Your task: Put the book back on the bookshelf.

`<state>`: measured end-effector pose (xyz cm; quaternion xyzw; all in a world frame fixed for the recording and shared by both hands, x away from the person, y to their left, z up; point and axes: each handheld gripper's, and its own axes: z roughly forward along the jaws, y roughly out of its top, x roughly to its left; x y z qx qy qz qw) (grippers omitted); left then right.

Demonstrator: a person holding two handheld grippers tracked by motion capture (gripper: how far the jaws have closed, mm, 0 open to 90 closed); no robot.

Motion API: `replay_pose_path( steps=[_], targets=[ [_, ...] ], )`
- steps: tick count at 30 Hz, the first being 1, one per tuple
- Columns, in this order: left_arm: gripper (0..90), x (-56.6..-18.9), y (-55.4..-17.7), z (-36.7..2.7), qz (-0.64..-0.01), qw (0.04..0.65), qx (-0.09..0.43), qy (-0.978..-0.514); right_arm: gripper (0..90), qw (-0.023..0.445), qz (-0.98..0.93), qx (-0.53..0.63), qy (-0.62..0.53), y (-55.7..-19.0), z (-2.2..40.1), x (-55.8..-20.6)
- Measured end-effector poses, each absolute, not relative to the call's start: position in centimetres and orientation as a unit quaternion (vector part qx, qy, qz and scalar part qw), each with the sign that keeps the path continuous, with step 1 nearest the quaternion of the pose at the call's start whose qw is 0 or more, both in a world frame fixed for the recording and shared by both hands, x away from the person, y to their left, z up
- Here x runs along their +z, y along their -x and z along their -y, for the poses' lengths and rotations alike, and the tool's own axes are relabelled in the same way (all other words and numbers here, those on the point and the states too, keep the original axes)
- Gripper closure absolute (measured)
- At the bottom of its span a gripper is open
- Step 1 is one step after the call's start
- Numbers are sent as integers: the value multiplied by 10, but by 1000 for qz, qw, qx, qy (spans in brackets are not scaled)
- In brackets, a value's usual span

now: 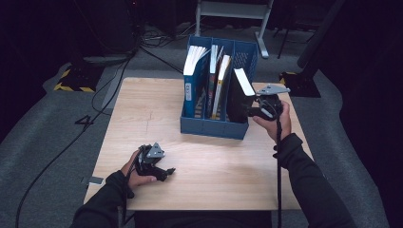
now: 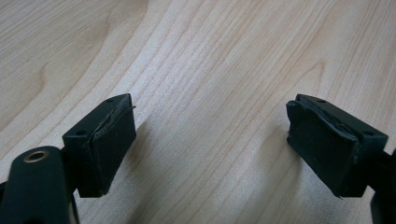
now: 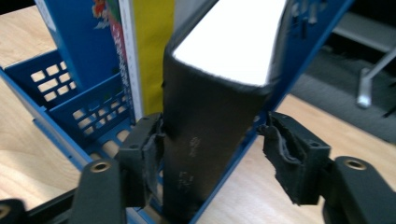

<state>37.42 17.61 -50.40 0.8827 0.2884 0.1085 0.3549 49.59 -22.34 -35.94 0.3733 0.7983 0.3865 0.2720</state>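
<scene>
1. Right now my right gripper (image 3: 212, 163) stands at the black book (image 3: 219, 93) in the rightmost slot of the blue file rack (image 1: 211, 127), on the far side of the wooden table (image 1: 157, 114).
2. Its jaws straddle the book's spine: the left pad lies against the cover, the right pad stands off with a gap, so I count it as open, not clamping.
3. The book leans in its slot, top tilted towards the rack's outer wall, its white page edge uppermost.
4. I judge this the step of seating or taking hold of that book.
5. Next calls for squeezing squarely on the spine, clear of the rack wall beside the right pad.
6. My left gripper (image 2: 212, 149) rests open above bare tabletop, holding nothing.
</scene>
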Motion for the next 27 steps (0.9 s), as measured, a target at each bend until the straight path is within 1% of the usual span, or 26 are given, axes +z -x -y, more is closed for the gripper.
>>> replay_pose_path(
  steps=[2, 4, 8, 27],
  targets=[
    [154, -504, -374, -176, -288, 355, 108, -883, 446, 273, -797, 390, -371, -498, 220, -364],
    [154, -504, -374, -176, -287, 355, 108, -883, 452, 258, -795, 399, -377, -500, 220, -365],
    [154, -504, -374, -176, -286, 356, 106, -883, 461, 256, -778, 415, -395, -504, 217, -370],
    [153, -504, -375, -175, -281, 357, 105, -885, 463, 290, -745, 405, -444, -544, 191, -372]
  ],
)
